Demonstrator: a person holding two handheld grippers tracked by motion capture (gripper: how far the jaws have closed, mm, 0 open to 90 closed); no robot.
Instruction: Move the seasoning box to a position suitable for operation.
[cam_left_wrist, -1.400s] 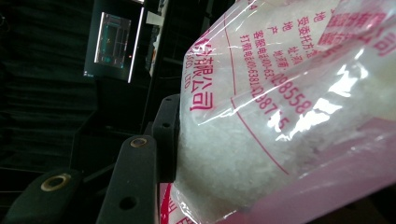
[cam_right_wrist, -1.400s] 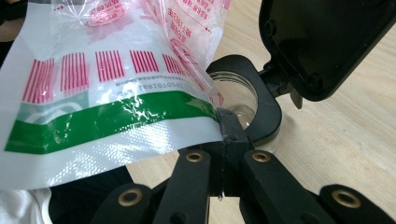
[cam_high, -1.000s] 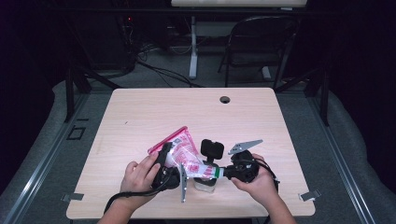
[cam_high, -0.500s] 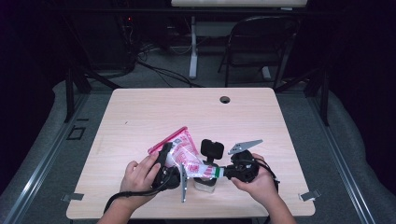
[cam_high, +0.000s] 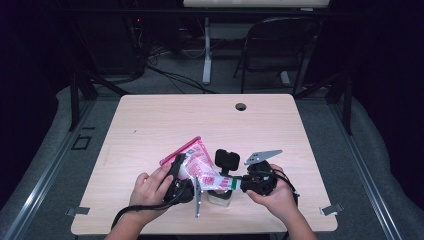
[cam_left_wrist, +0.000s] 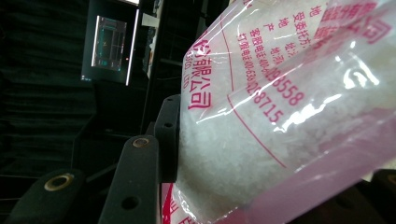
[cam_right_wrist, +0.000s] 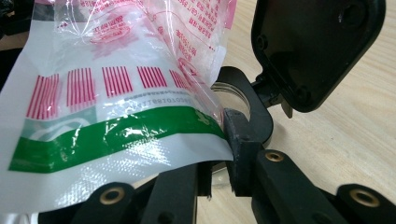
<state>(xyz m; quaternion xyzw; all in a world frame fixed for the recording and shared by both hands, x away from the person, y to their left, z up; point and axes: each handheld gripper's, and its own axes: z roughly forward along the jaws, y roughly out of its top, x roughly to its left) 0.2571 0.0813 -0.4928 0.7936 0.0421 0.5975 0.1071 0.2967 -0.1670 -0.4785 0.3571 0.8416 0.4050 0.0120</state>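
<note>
the right gripper (cam_high: 239, 184) has just been opening, jaws loosening on the bag (cam_high: 200, 167) corner over the jar (cam_high: 220, 196), while the left gripper (cam_high: 176, 172) pinches the bag.

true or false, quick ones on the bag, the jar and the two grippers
1. The bag is clear plastic with pink print and holds white grains. True.
2. The left gripper holds an empty bag. False: the part of the bag at its jaws is packed with white grains.
3. The jar has a black flip lid standing open. True.
4. The jar lies on its side. False: it stands upright under the bag.
5. The right gripper is at the bag's green-striped end; its jaws have just been opening, with the bag's edge between them. True.
6. The table is dark metal. False: it is light wood.
</note>
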